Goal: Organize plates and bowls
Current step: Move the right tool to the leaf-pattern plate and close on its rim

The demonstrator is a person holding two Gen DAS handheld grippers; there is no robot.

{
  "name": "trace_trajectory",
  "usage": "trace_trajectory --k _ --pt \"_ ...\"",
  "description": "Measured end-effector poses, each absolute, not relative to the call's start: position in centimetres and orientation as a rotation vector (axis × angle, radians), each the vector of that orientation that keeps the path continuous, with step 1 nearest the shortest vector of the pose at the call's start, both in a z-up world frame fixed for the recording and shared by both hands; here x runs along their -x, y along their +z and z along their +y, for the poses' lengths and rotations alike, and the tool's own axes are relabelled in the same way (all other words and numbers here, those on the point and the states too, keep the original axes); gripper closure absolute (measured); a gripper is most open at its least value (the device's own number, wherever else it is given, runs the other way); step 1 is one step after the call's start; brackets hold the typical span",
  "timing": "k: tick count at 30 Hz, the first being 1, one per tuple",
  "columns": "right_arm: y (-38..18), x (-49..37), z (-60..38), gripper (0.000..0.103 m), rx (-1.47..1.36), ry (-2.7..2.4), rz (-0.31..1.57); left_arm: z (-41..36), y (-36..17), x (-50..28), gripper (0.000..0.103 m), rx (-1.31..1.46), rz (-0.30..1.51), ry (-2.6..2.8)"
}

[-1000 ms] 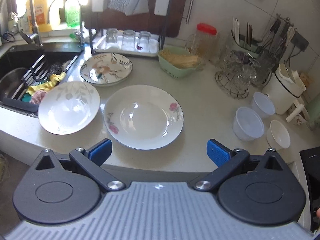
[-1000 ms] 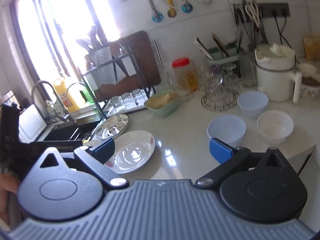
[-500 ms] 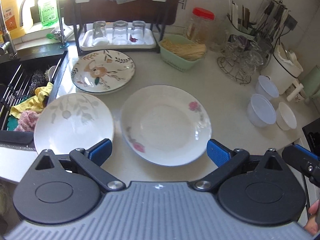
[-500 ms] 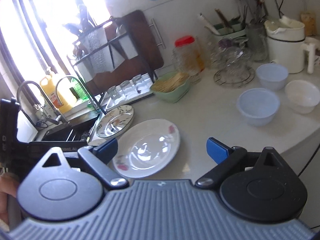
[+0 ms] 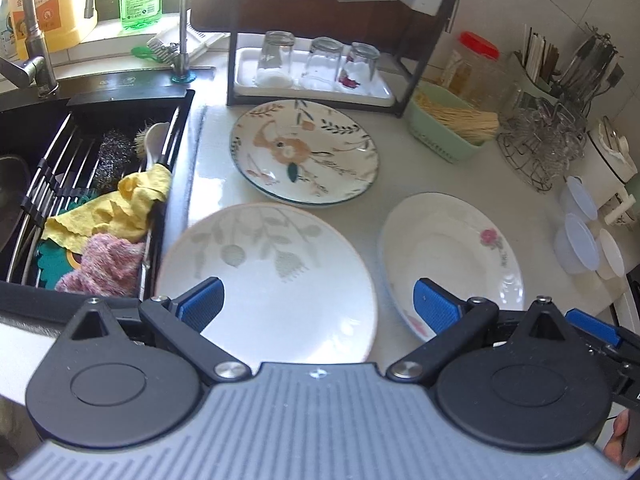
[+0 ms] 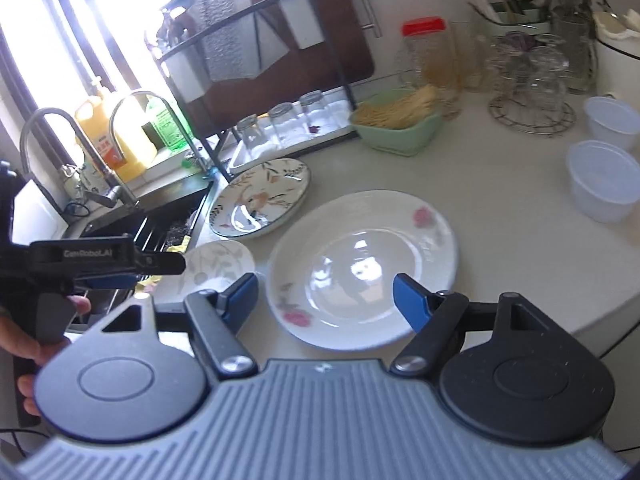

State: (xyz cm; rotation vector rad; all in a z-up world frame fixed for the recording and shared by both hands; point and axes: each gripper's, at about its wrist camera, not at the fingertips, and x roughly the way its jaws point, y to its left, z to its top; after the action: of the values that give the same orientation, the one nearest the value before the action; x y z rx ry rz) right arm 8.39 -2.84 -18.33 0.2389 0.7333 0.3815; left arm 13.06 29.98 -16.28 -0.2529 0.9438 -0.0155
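Apparently glossy round plates (image 5: 276,276), ribbed rack (image 5: 76,160)

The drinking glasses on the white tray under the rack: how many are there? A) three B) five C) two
A: the left wrist view shows three drinking glasses standing upside down in a row on the white tray.

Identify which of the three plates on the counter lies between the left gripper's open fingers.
The plate with grey leaves, beside the sink; the orange-flower plate lies farther back, and the pink-rose plate sits before the right gripper.
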Motion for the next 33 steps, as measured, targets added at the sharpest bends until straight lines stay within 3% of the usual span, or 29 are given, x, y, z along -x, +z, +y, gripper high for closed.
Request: trace_trajectory --k 9,15,17,21,26,30,33 --pt "-21.3 -10.6 2.4 0.027 -0.308 0.439 0.839 36.0 -19.0 -14.8 0.002 0.212 0.955 -0.087" --pt "-23.0 -11.6 3.8 0.055 -0.383 0.429 0.932 38.7 -21.2 -15.3 0.002 0.219 1.004 -0.135" --pt "-23.4 -11.8 4.6 0.058 -0.372 0.419 0.951 39.6 -21.9 -15.7 0.003 0.254 1.007 -0.146" --pt "-24.1 -12.5 5.2 0.060 -0.397 0.399 0.984 40.3 -22.7 -16.8 0.013 0.303 1.012 -0.168" --pt "-25.2 -13.3 5.7 0.072 -0.413 0.391 1.021 40.0 -23.9 -17.8 0.025 0.293 1.043 -0.195" --pt "-25.7 -13.7 6.2 0.078 -0.415 0.399 1.037 40.4 -25.0 -18.4 0.045 0.312 1.066 -0.211" --pt "-26.0 -14.2 6.9 0.085 -0.417 0.393 1.049 40.7 -25.1 -18.8 0.048 0.318 1.069 -0.212"
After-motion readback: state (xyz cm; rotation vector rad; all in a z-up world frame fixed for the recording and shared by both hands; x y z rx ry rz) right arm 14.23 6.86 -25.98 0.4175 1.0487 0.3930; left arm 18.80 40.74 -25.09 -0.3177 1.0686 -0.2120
